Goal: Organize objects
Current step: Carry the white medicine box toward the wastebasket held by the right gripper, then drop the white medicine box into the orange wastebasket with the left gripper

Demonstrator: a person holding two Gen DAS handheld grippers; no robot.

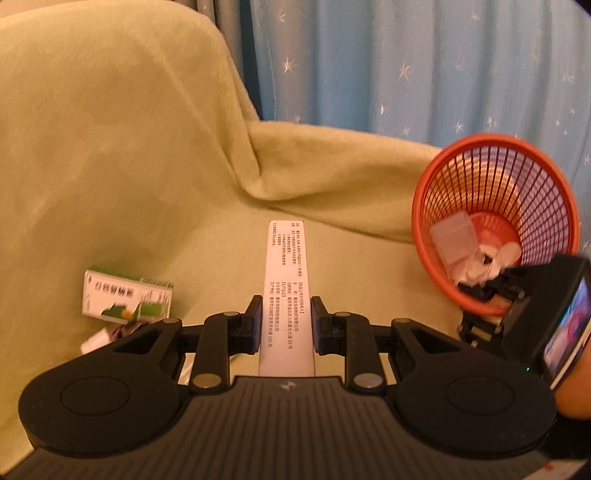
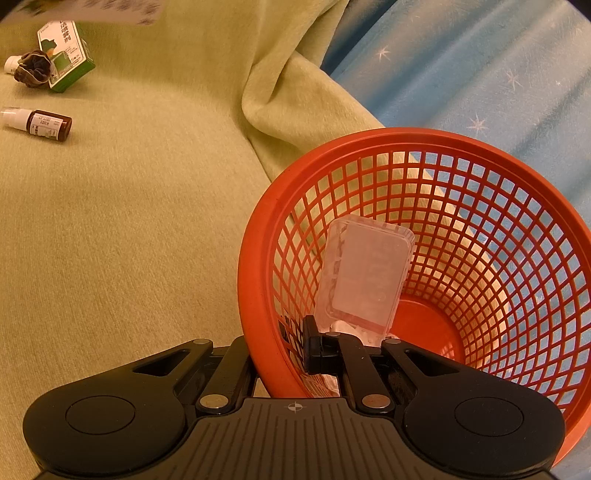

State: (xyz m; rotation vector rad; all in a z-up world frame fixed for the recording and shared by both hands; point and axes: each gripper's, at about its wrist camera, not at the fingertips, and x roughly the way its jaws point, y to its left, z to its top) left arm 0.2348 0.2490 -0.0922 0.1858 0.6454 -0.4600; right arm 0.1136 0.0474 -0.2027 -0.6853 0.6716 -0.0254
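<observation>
My left gripper (image 1: pixel 286 325) is shut on a long white printed box (image 1: pixel 284 258), which sticks out forward above the green sofa seat (image 1: pixel 221 258). The same box is a blur at the top edge (image 2: pixel 110 9) of the right wrist view. An orange mesh basket (image 2: pixel 255 258) stands tilted at the right of the seat. My right gripper (image 2: pixel 280 354) is shut on its near rim, one finger outside and one inside. In the basket (image 1: pixel 495 206) lie a clear plastic case (image 2: pixel 365 273) and some white bits.
On the seat lie a green-and-white medicine box (image 1: pixel 127 295), a dark crumpled thing (image 2: pixel 33 68) beside a small white-capped item (image 2: pixel 11 64), and a brown bottle (image 2: pixel 40 123) with a white cap. The sofa back rises at the left. A blue star curtain (image 1: pixel 406 66) hangs behind.
</observation>
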